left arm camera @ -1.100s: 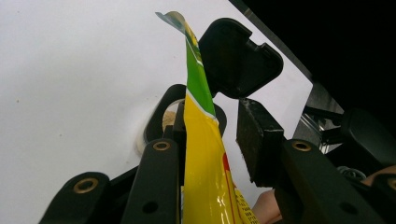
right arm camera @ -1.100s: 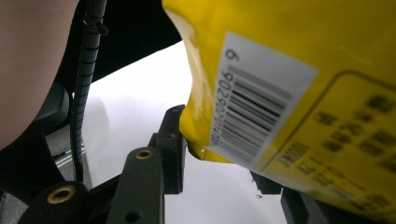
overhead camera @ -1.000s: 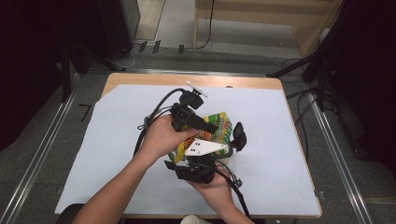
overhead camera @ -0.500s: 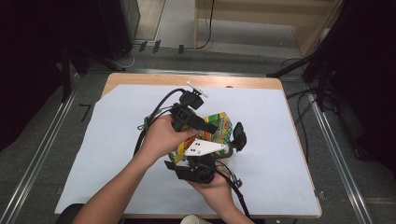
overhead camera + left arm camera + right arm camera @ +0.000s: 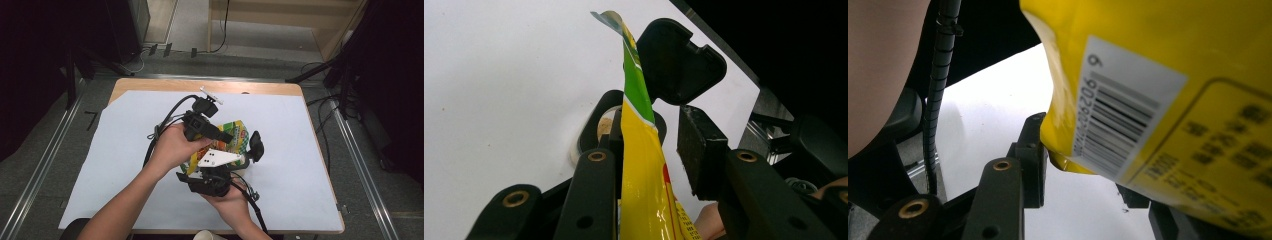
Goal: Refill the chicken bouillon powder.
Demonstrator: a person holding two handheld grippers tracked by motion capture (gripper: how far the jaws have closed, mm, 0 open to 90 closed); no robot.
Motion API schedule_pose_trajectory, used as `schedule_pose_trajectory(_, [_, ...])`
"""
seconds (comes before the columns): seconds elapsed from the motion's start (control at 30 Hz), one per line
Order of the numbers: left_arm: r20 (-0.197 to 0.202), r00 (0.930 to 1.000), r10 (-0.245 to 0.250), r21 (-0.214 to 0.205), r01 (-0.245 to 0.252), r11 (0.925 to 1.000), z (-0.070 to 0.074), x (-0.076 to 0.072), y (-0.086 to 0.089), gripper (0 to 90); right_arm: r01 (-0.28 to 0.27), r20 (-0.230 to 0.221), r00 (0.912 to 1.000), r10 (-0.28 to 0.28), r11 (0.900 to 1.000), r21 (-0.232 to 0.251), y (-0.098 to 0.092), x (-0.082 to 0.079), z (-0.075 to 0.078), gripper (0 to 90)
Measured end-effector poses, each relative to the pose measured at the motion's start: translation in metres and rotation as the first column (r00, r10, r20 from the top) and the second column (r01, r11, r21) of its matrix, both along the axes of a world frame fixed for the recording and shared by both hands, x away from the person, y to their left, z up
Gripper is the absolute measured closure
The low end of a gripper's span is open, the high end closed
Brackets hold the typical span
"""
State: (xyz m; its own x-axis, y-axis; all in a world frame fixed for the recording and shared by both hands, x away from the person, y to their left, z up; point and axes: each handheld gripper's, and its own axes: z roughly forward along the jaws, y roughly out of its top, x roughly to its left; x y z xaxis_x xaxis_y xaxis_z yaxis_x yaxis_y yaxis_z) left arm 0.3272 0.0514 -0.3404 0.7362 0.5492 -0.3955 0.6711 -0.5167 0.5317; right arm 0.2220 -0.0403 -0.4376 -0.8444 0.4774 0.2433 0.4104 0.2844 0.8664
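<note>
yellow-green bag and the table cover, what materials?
Snack bag: looks like thin glossy plastic film, with a printed barcode label and a flat crimped top edge. Table cover: matte white sheet, probably paper or thin plastic, over a wooden tabletop showing at the far edge.

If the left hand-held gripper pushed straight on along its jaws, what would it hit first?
Probably the other hand-held gripper's black jaw, which sits just beyond the yellow-green snack packet standing between the left hand-held gripper jaws. Depth is hard to judge; the white table sheet lies behind.
</note>
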Motion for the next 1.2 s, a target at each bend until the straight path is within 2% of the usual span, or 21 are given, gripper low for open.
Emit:
schedule_pose_trajectory(0.7, [0.006,1.0,0.002,0.003,-0.002,1.0,0.0001,-0.0006,-0.0004,69.9,-0.001,0.0,1.0,0.001,1.0,-0.001,0.0,0.0,0.0,62.7])
schedule_pose_trajectory(1.2, [-0.005,1.0,-0.003,-0.003,0.003,1.0,-0.0006,0.0004,0.0002,69.9,0.0,0.0,1.0,0.0,1.0,-0.003,0.0002,-0.0003,0.0,62.7])
